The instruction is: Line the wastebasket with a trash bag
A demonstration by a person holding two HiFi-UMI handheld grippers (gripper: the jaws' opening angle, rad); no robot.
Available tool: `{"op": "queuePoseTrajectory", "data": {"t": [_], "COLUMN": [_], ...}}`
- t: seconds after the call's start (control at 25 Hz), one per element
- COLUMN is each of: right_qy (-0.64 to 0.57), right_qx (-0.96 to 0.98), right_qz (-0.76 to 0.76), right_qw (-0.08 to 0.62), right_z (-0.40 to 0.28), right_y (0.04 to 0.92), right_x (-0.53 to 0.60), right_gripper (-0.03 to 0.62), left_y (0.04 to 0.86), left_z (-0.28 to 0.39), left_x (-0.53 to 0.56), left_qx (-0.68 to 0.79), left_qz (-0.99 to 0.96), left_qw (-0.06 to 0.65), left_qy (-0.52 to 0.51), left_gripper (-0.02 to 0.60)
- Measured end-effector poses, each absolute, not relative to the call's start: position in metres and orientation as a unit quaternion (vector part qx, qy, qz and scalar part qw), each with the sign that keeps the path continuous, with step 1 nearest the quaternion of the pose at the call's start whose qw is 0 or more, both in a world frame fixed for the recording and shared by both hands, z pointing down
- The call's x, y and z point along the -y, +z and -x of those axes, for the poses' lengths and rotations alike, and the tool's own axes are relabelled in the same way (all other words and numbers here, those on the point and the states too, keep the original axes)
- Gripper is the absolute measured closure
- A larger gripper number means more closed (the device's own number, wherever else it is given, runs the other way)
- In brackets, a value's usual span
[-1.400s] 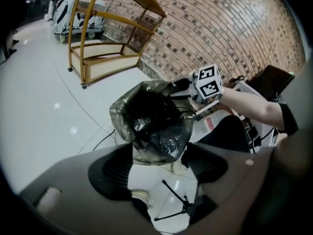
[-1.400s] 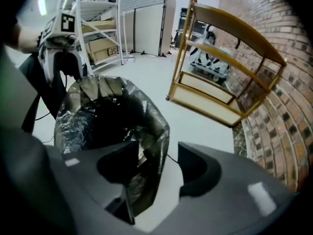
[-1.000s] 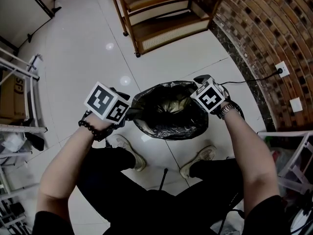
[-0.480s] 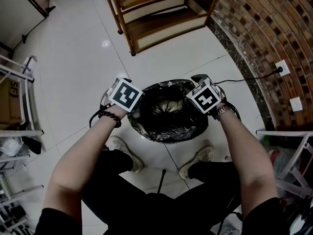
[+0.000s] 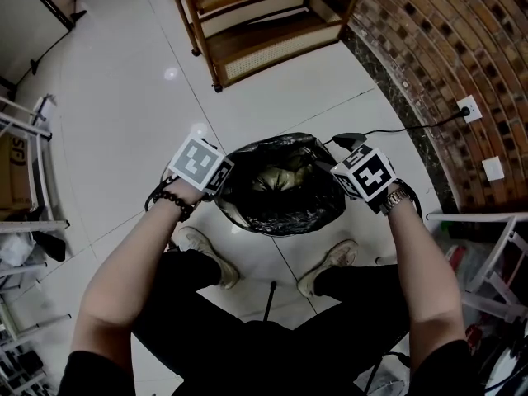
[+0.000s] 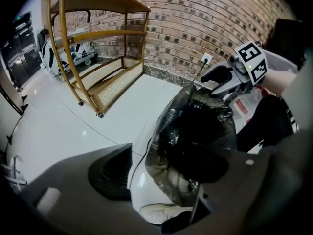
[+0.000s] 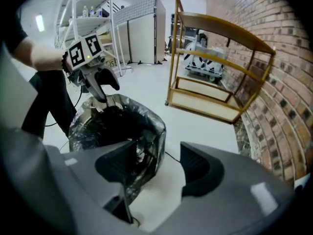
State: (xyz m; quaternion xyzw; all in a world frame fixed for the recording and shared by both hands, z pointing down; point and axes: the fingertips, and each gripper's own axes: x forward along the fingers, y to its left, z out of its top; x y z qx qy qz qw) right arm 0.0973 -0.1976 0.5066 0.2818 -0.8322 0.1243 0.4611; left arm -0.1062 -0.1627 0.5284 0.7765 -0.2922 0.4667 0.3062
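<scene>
Trash bag (image 5: 280,190): thin black plastic, glossy, crinkled.
Floor (image 5: 140,81): white tile, high gloss, lamp reflections.
Wall (image 5: 429,31): brick, rough, matt.
Skirting (image 5: 394,89): dark speckled stone, polished.
Shelf (image 5: 272,40): varnished wood frame, woven cane panels.
Rack (image 7: 115,33): white painted metal tube.
Bracelet (image 5: 169,200): dark glossy beads.
Wristwatch (image 5: 397,198): metal band, shiny.
Socket plate (image 5: 469,107): smooth white plastic.

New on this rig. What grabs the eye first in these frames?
A glossy black trash bag gapes open on the white floor, centre of the head view, just ahead of the person's shoes. The left claw and right claw flank its rim; their jaws have just been opening, and bag film shows in each gap but neither grips it. Beyond stands a wooden rack beside a brick wall.
</scene>
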Motion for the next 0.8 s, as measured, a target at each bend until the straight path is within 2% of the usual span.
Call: {"op": "queuePoseTrajectory", "data": {"t": [0.2, 0.44, 0.52, 0.68, 0.8], "right_qy": [0.113, -0.022, -0.040, -0.058, -0.058], "right_qx": [0.862, 0.836, 0.824, 0.823, 0.827], "right_qz": [-0.207, -0.043, -0.027, -0.031, -0.026], "right_qw": [0.448, 0.547, 0.564, 0.564, 0.559], "right_z": [-0.077, -0.034, -0.030, -0.025, -0.022], "right_y": [0.478, 0.517, 0.534, 0.542, 0.543], "right_x": [0.122, 0.015, 0.002, -0.008, -0.017], "right_gripper": [0.313, 0.326, 0.355, 0.509, 0.545], "left_y": [0.518, 0.542, 0.544, 0.546, 0.547], "left_z": [0.111, 0.113, 0.116, 0.118, 0.119], "left_x": [0.151, 0.143, 0.143, 0.143, 0.144], "left_qx": [0.288, 0.287, 0.290, 0.290, 0.289], "left_qz": [-0.784, -0.772, -0.770, -0.772, -0.772], "left_qw": [0.300, 0.326, 0.329, 0.333, 0.336], "left_qy": [0.461, 0.465, 0.463, 0.458, 0.456], "left_gripper": [0.218, 0.218, 0.219, 0.219, 0.219]}}
